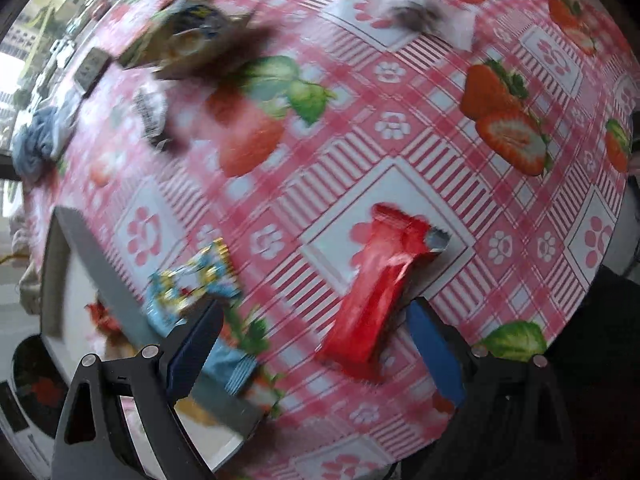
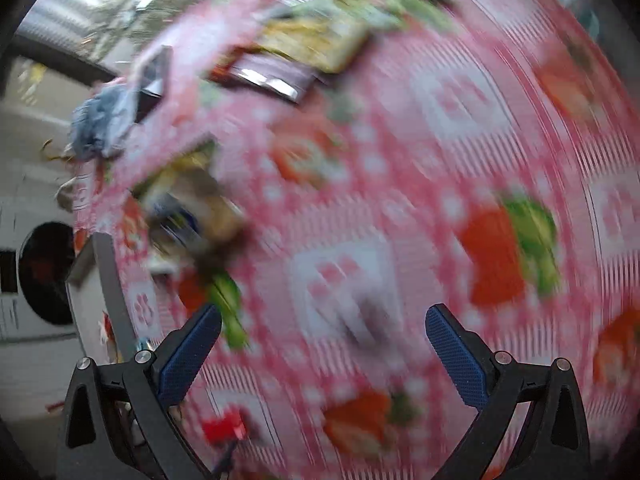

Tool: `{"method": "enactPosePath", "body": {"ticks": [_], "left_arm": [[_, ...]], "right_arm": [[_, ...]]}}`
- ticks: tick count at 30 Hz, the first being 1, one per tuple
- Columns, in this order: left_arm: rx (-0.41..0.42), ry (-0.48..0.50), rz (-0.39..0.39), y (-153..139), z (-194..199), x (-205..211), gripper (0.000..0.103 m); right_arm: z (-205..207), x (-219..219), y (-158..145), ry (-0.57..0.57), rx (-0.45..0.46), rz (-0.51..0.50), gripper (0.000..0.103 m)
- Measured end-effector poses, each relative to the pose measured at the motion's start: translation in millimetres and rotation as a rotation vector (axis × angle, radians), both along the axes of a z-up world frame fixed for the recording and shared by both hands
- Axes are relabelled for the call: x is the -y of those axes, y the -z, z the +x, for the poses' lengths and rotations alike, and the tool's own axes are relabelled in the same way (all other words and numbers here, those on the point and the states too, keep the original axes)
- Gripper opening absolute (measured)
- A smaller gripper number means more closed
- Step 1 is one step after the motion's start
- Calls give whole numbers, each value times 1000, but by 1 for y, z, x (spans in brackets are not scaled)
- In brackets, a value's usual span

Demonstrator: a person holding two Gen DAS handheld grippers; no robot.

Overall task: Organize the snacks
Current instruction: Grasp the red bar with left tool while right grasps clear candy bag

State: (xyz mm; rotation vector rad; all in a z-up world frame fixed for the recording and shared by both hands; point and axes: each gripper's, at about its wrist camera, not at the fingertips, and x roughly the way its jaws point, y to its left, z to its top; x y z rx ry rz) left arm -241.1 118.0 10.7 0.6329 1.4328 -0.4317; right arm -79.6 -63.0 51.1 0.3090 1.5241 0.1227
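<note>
The left gripper (image 1: pixel 316 344) is pointing down over a table covered by a pink checked tablecloth (image 1: pixel 400 128) printed with strawberries, and its blue fingers (image 1: pixel 192 348) are standing wide apart, gripping nothing. A red snack wrapper (image 1: pixel 380 284) is lying flat on the cloth, its lower end reaching in between the two fingers near the right one, though the pads are not pressing it. At about 9 o'clock from that wrapper a light blue snack packet (image 1: pixel 196 280) is resting against the grey rim of a white box (image 1: pixel 104 276), which is sitting at the table's edge at 8 o'clock in the left view. More snacks are lying toward 11 o'clock: a blurred blue and yellow packet (image 1: pixel 188 36) and a small crumpled white wrapper (image 1: pixel 150 110). Another white wrapper (image 1: pixel 424 16) is lying at 1 o'clock. A bundle of blue cloth (image 1: pixel 40 140) is sitting at the table's edge at 9 o'clock. In the right view, heavily blurred, the right gripper (image 2: pixel 324 352) is also showing its fingers (image 2: pixel 188 356) spread wide with only tablecloth (image 2: pixel 440 120) between them. A yellow packet (image 2: pixel 320 40) and a dark purple packet (image 2: pixel 272 72) are lying at 12 o'clock, a brownish packet (image 2: pixel 200 212) at 9 o'clock, and something small and red (image 2: pixel 224 428) at 7 o'clock beside the left finger. A washing machine (image 2: pixel 36 276) is standing beyond the table at 9 o'clock.
</note>
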Motion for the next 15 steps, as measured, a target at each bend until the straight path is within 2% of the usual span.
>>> {"method": "enactPosePath", "body": {"ticks": [4, 7, 9, 12, 15], "left_arm": [[19, 13, -41, 5, 3, 6, 95], [-2, -16, -68, 8, 9, 4, 95], [-17, -40, -82, 10, 12, 2, 95], [-54, -111, -111, 16, 19, -7, 95], [-99, -186, -144, 20, 25, -23, 93]], "right_arm": [[-27, 23, 16, 130, -116, -5, 103], [-35, 25, 26, 142, -160, -60, 103], [-28, 17, 28, 74, -147, -112, 103], [-12, -6, 33, -100, -119, -194, 103], [-1, -26, 42, -232, -112, -226, 103]]}}
